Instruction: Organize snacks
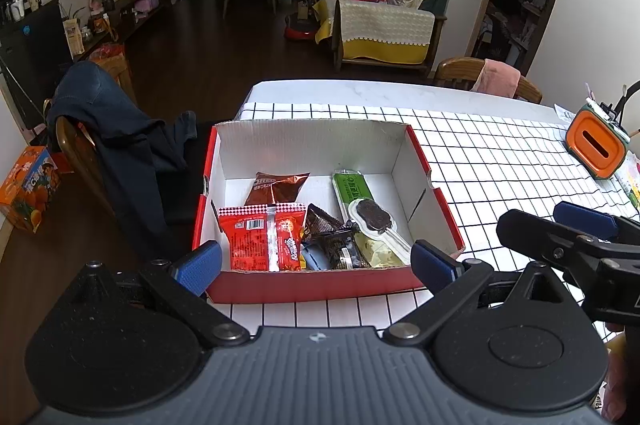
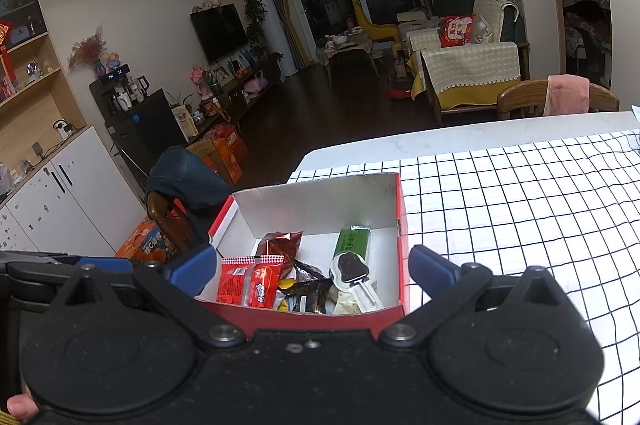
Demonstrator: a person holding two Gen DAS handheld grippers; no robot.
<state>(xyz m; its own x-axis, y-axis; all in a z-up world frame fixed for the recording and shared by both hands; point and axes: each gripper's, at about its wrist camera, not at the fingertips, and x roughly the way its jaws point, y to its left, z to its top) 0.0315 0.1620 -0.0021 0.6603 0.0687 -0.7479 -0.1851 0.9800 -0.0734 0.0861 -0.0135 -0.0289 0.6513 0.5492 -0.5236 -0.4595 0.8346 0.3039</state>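
Left wrist view, snack box beyond both grippers' wide, empty fingers.

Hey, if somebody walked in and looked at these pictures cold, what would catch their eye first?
Probably the red cardboard box with white inside walls, sitting on the black-and-white grid tablecloth and holding a heap of snacks piled toward its near end. The bright red snack packet at the near left stands out most, with a chocolate ice-cream-shaped treat on a stick to its right. The left gripper and right gripper both hang open before the box.
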